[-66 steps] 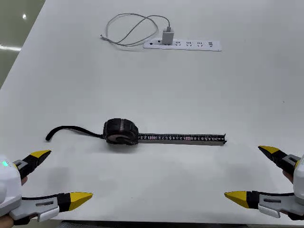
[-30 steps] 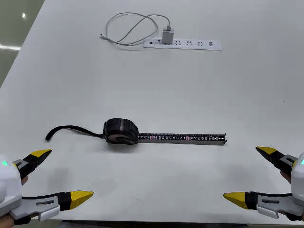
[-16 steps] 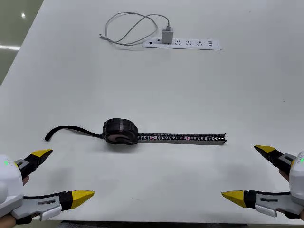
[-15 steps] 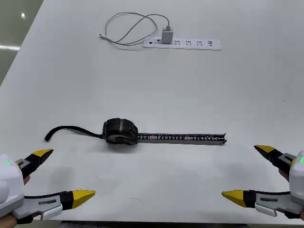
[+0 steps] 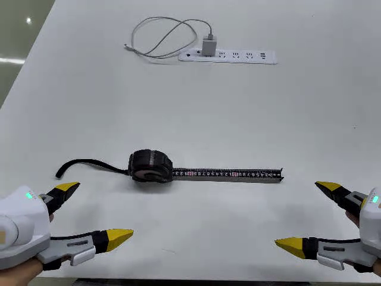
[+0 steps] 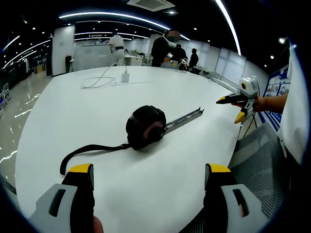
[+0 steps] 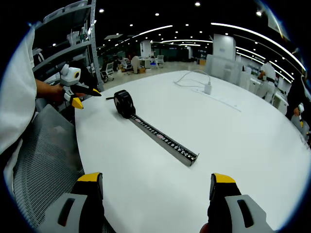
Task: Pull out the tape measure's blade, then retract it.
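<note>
As seen from the head view: looking at tape measure lying flat on white table, about mid-width, toward the near edge. Has blade pulled out rightward along the surface and black strap trailing off left. Flanked by left gripper at lower left and right gripper at lower right, both well apart from it. Both released: yellow-tipped jaws spread wide, nothing between them. Farther back, near the far edge: white power strip with charger plugged in and grey cable looping left.

Switching to left gripper view: looks over own two jaws at the black case, framed between them but clear of both. Wide open, gripping nothing. Shows strap curling back toward the left-hand jaw and blade running away to upper right. Catches right gripper by the table's right side, held in a hand, likewise spread. People standing beyond the far end of the table.

Over in right gripper view: looks up the blade from its hook end, with hook nearest, ahead of own jaws and not touching, and case at the far end. Parted wide, empty. Picks up left gripper left of the case near the table edge, held in a hand, parted too. Shelving at upper left.
</note>
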Action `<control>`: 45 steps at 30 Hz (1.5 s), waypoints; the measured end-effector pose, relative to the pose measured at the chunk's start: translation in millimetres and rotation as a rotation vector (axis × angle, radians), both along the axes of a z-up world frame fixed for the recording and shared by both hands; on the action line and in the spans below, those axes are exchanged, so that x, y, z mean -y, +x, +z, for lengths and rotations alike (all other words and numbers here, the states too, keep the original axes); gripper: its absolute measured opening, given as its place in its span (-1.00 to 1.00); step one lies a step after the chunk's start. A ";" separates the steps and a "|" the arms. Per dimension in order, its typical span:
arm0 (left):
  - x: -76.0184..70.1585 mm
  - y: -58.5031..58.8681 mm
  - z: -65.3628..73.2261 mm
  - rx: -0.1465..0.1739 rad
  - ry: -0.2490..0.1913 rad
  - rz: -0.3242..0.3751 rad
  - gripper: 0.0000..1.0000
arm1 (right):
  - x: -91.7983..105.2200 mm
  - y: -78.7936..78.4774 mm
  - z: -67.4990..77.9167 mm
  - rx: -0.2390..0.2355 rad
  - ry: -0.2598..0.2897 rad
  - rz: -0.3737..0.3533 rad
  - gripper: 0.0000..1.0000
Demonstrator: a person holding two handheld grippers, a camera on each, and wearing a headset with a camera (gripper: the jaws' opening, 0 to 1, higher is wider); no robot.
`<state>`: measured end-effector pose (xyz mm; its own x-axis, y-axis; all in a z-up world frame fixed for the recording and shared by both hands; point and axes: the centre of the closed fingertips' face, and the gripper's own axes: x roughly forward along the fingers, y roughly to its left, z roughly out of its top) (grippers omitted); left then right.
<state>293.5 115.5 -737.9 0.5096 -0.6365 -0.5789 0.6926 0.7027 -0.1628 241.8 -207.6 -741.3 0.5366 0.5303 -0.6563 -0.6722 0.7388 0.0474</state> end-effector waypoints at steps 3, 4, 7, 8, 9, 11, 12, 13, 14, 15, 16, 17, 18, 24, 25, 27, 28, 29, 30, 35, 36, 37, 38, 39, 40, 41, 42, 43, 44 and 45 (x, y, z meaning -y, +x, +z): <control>4.3 1.9 0.2 0.001 -0.005 -0.003 0.84 | 0.1 0.2 -1.1 -0.001 0.000 -0.001 0.79; 5.4 2.3 0.0 0.000 -0.005 -0.005 0.84 | 0.2 0.3 -1.3 -0.001 0.000 -0.001 0.79; 7.1 5.0 -0.5 -0.005 -0.012 0.004 0.82 | -0.3 0.9 -0.9 0.000 0.001 0.001 0.79; 9.3 5.5 -0.5 -0.004 -0.015 0.005 0.82 | -0.6 1.2 -1.0 0.000 0.000 0.002 0.79; 10.9 5.6 -1.0 -0.002 -0.011 0.002 0.82 | -0.9 1.4 -0.8 0.000 0.001 0.003 0.79; 14.7 6.2 -2.4 -0.005 -0.009 -0.004 0.81 | -2.4 2.8 0.1 0.002 0.004 0.005 0.78; 16.2 7.6 -4.0 -0.005 -0.008 -0.008 0.81 | -3.4 4.1 0.6 0.003 0.005 0.006 0.78; 17.5 8.3 -4.3 -0.006 -0.007 -0.009 0.80 | -3.9 4.9 0.9 0.004 0.006 0.007 0.78; 19.2 9.2 -4.4 -0.006 -0.007 -0.008 0.80 | -4.4 5.8 1.1 0.005 0.006 0.008 0.78; 21.6 10.8 -4.2 -0.006 -0.008 -0.006 0.80 | -4.1 7.3 1.3 0.007 0.005 0.008 0.78; 23.6 11.6 -4.4 -0.012 -0.009 -0.001 0.80 | -4.2 8.2 1.6 0.008 0.007 0.008 0.78; 26.2 12.7 -5.9 -0.017 -0.004 0.000 0.81 | -3.8 9.5 1.5 0.009 0.008 0.008 0.78; 27.9 12.9 -6.6 -0.016 0.002 -0.005 0.81 | -3.7 10.1 1.1 0.009 0.008 0.009 0.77; 37.5 20.6 -5.8 -0.019 -0.005 0.007 0.78 | -2.4 11.0 -2.3 0.002 0.008 0.009 0.77; 40.5 21.6 -6.0 -0.018 -0.005 0.005 0.78 | -1.8 11.8 -2.9 0.001 0.008 0.007 0.77; 44.1 23.9 -6.7 -0.017 -0.002 0.005 0.78 | -1.0 13.2 -3.3 0.001 0.008 0.006 0.77; 44.5 24.9 -6.6 -0.017 -0.004 0.005 0.78 | -0.8 13.5 -3.4 0.001 0.008 0.006 0.77; 46.8 27.9 -6.5 -0.020 -0.010 0.013 0.77 | -0.6 14.7 -3.2 0.002 0.006 0.006 0.77; 48.1 28.9 -7.1 -0.024 -0.010 0.015 0.77 | -0.5 15.4 -3.1 0.002 0.007 0.005 0.77; 57.3 33.0 -9.3 -0.028 -0.013 0.007 0.76 | -0.1 17.7 -3.6 0.003 0.006 0.007 0.77; 59.4 33.2 -8.4 -0.031 -0.020 0.008 0.76 | 0.2 18.0 -3.7 0.003 0.006 0.007 0.77; 61.5 33.4 -9.1 -0.032 -0.019 0.005 0.76 | 0.5 18.7 -3.4 0.003 0.007 0.006 0.77; 62.4 33.9 -9.8 -0.030 -0.016 0.002 0.76 | 0.8 19.1 -3.4 0.004 0.007 0.005 0.77; 63.2 34.4 -10.3 -0.033 -0.017 0.000 0.75 | 1.7 19.7 -3.6 0.006 0.003 0.004 0.77; 64.7 34.9 -10.3 -0.036 -0.025 0.001 0.76 | 2.9 20.6 -3.8 0.006 0.005 0.001 0.77; 65.5 36.0 -9.9 -0.037 -0.032 0.006 0.75 | 3.7 21.6 -4.2 0.005 0.009 -0.004 0.77; 66.6 37.7 -10.1 -0.039 -0.036 0.015 0.75 | 4.9 22.5 -5.0 0.004 0.014 -0.008 0.77; 68.2 38.3 -9.8 -0.040 -0.043 0.018 0.75 | 6.2 23.1 -6.0 0.004 0.014 -0.010 0.77; 70.4 38.7 -9.5 -0.042 -0.050 0.024 0.74 | 7.0 23.6 -6.7 0.004 0.014 -0.012 0.77; 72.7 40.1 -9.6 -0.042 -0.053 0.027 0.74 | 6.6 23.9 -6.5 0.002 0.016 -0.014 0.77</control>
